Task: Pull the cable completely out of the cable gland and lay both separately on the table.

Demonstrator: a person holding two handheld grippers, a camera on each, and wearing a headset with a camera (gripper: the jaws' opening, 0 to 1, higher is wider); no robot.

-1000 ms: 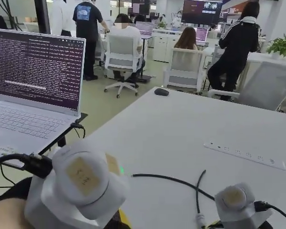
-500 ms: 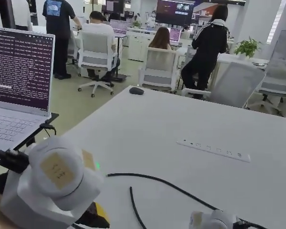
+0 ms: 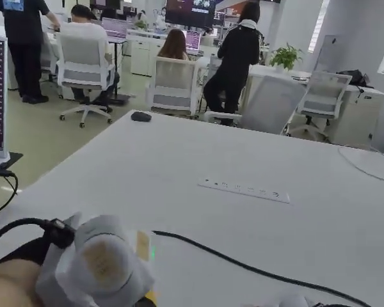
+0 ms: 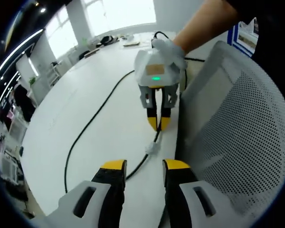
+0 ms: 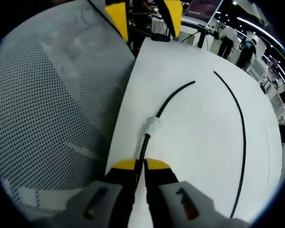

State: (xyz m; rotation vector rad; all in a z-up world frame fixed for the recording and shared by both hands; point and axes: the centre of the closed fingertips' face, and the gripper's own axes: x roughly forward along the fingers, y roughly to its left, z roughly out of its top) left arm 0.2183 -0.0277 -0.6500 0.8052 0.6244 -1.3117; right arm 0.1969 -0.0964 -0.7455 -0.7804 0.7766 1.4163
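Note:
In the right gripper view my right gripper (image 5: 141, 165) is shut on a thin black cable (image 5: 170, 100). A white cable gland (image 5: 151, 126) sits on that cable just ahead of the jaws, near the table edge. In the left gripper view my left gripper (image 4: 145, 166) is open, facing the right gripper (image 4: 157, 123). The gland (image 4: 151, 148) lies between the two grippers. The cable's free end (image 4: 133, 172) reaches toward the gap between my left fingertips. In the head view the left gripper's white body (image 3: 96, 268) is at the bottom left.
A second long black cable (image 3: 243, 263) curves over the white table (image 3: 179, 166). A power strip (image 3: 246, 190) and a mouse (image 3: 141, 116) lie farther back. A grey mesh chair (image 4: 237, 123) stands against the table's near edge. Several people and chairs are beyond.
The head camera has swung to the right, so the laptop has slid to the left edge. The right gripper's body has dropped below the bottom of the head view.

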